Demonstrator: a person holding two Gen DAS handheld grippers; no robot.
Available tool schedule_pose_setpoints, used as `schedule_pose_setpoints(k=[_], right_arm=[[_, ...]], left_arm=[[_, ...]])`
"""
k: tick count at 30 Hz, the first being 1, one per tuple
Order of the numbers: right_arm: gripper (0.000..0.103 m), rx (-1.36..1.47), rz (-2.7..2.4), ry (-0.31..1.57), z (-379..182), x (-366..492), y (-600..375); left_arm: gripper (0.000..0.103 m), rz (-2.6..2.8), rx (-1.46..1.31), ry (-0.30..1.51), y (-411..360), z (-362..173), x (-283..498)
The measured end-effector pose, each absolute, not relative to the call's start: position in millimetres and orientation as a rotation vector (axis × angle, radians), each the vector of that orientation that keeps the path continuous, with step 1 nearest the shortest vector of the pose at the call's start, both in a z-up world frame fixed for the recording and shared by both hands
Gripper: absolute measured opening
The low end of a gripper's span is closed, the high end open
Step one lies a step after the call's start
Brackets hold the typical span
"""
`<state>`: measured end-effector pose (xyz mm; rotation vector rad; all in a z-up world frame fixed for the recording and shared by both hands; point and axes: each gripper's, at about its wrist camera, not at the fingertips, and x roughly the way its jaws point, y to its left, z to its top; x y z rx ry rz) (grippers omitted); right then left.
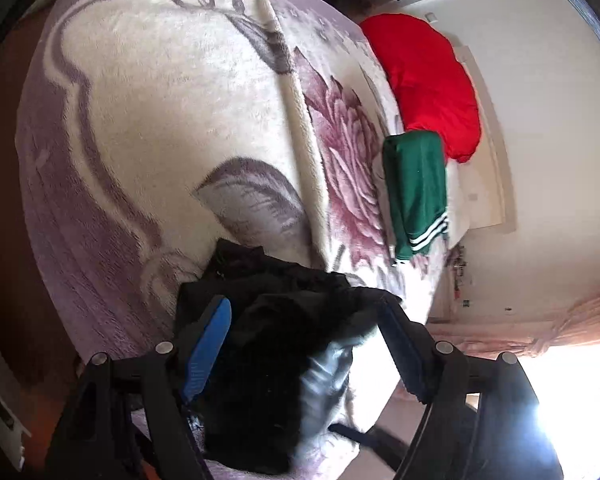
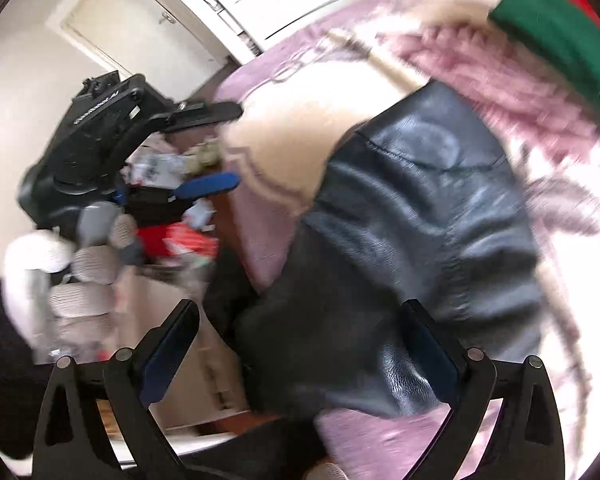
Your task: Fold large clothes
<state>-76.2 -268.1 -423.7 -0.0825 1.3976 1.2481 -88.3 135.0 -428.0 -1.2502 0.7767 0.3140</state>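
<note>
The blanket (image 1: 172, 128) lies bare left of the green top (image 1: 416, 196), open to pass. Past the top, a red pillow (image 1: 424, 80) blocks the wall side; near it, the black jacket (image 1: 276, 312) covers the bed edge.

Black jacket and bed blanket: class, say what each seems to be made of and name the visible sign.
Black jacket: looks like leather or imitation leather, with a smooth, slightly glossy finish; light glints off its creases and stitched seams. Blanket: looks like plush fleece, matte and fuzzy; short raised pile shows across its flower print.

A bed under a lilac and cream flowered blanket (image 1: 172, 120) fills the room. White walls (image 1: 548, 92) stand behind it. A white door (image 2: 136, 28) is shut, and strong light (image 1: 580, 392) floods in beside pink curtains (image 1: 540, 328).
</note>
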Motion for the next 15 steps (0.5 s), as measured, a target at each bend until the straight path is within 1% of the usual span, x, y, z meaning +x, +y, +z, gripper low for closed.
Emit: schedule_pose_setpoints(k=[3, 4, 6, 7, 8, 10, 11, 12, 13, 14, 15], right_arm=[[0.101, 0.164, 1.264, 1.617, -443.1, -61.3, -293.5], [0.102, 0.217, 1.249, 1.637, -450.2, -54.2, -300.4], [0.101, 0.338, 1.099, 1.632, -453.9, -26.6, -337.5], [0.101, 0.359, 1.059, 1.622, -456.5, -27.8, -355.7], [0.101, 0.377, 0.968, 1.585, -459.0, -9.1, -379.2], [0.101, 0.350, 0.843, 1.556, -450.2, 1.2, -421.6], [0.098, 0.328, 0.772, 1.560, -459.1, 10.4, -407.3], [0.092, 0.320, 0.735, 1.568, -464.1, 13.6, -419.6], [0.087, 0.324, 0.711, 1.577, -492.1, 25.6, -403.1], [0.075, 0.335, 0.675, 1.588, -504.3, 38.1, -411.3], [0.061, 0.339, 0.665, 1.598, -510.2, 49.4, -401.1]], left_arm=[[0.074, 0.315, -1.204, 0.808, 129.5, -423.6, -74.6], [0.074, 0.310, -1.182, 0.831, 125.3, -423.5, -66.7], [0.074, 0.290, -1.138, 0.871, 115.7, -425.0, -48.9], [0.074, 0.283, -1.102, 0.901, 109.2, -428.6, -35.5], [0.074, 0.274, -1.057, 0.939, 101.8, -434.2, -18.8], [0.074, 0.249, -0.965, 1.012, 88.6, -447.0, 14.3], [0.074, 0.233, -0.930, 1.040, 83.0, -454.0, 27.6], [0.073, 0.211, -0.885, 1.092, 74.8, -466.4, 45.8], [0.063, 0.198, -0.857, 1.117, 70.1, -472.4, 54.2], [0.043, 0.194, -0.812, 1.137, 63.6, -480.5, 62.4], [0.012, 0.202, -0.788, 1.156, 59.8, -486.3, 65.2]])
